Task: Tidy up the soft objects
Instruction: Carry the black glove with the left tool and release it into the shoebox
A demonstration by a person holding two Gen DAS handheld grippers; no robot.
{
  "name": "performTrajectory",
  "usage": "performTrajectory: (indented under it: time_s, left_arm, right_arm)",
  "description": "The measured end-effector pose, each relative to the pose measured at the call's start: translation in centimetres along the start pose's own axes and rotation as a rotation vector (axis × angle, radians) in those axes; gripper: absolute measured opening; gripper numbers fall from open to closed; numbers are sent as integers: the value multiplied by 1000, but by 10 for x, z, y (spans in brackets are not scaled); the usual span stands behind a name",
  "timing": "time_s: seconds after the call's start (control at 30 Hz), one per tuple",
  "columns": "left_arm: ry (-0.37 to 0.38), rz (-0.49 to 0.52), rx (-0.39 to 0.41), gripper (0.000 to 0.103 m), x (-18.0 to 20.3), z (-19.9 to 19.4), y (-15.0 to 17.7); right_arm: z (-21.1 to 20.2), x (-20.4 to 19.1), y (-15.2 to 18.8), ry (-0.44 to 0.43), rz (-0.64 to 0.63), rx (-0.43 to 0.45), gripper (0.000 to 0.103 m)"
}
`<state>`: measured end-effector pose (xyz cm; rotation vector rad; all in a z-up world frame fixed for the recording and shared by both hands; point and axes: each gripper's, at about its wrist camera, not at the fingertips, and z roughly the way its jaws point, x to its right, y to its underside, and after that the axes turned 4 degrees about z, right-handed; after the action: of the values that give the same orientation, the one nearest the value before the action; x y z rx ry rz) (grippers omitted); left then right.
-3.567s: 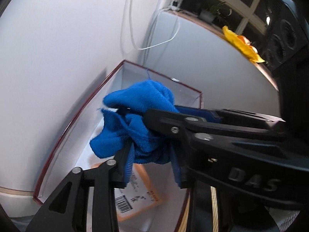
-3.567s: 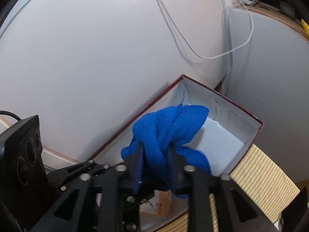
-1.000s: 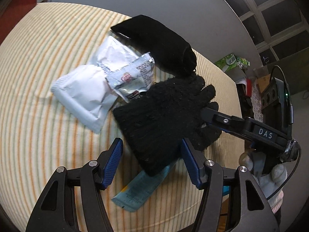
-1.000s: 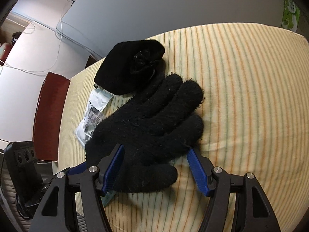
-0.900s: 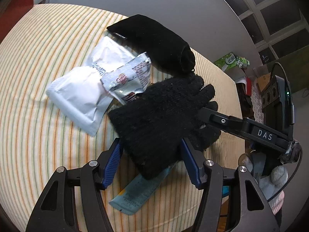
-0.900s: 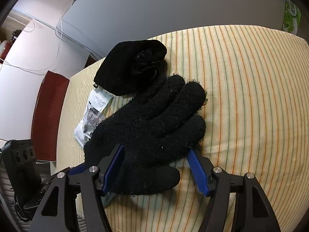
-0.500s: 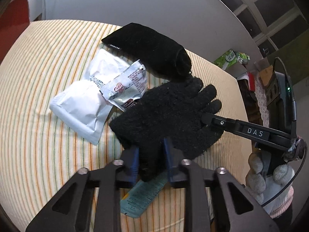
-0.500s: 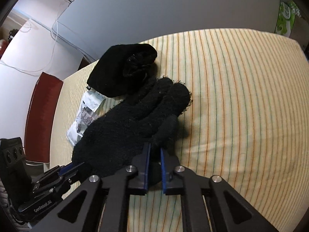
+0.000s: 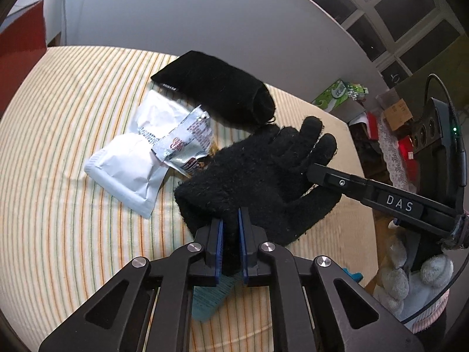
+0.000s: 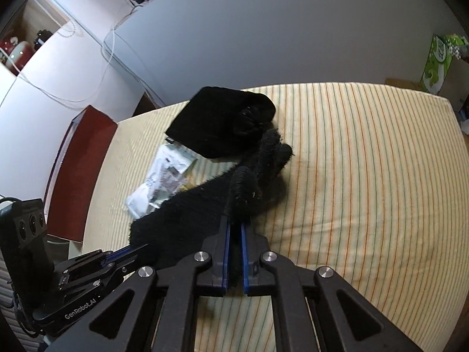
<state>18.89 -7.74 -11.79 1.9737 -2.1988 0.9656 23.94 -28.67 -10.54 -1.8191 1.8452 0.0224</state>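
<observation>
Black knit glove (image 9: pixel 258 173) lies over the striped yellow cloth (image 9: pixel 58 176), pinched at both ends. Left gripper (image 9: pixel 230 245) is clamped on the glove's cuff edge, blue pads pressed into the wool. Right gripper (image 10: pixel 233 245) is clamped on the thumb-side edge of the same glove (image 10: pixel 205 205); the fabric bunches up just ahead of its pads. In the left wrist view the right gripper's finger comes in from the right and meets the glove near its fingers.

Glove fingers point away from the left gripper, toward a black fabric pouch (image 9: pixel 217 91) just beyond them; glove fingertips near or touching it, cannot tell which. White packet (image 9: pixel 132 161) and silver snack wrapper (image 9: pixel 187 143) lie left of the glove, wrapper overlapping the packet and touching the glove edge. Teal packet (image 9: pixel 211 296) sits under the left gripper, partly hidden. Dark red box (image 10: pixel 76 170) stands at the cloth's far left edge in the right wrist view.
</observation>
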Motion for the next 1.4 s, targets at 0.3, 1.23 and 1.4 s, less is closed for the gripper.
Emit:
performTrajectory:
  time_s: [0.3, 1.23, 1.4]
  left_arm:
    - [41, 23, 46, 8, 9, -26, -2]
    - [-89, -131, 436, 8, -146, -227, -42]
    - [-156, -179, 473, 8, -183, -249, -43]
  right_arm:
    - [-38, -24, 4, 11, -60, 59, 6]
    - [-50, -315, -43, -211, -423, 197, 5]
    - [-19, -365, -49, -244, -484, 161, 5]
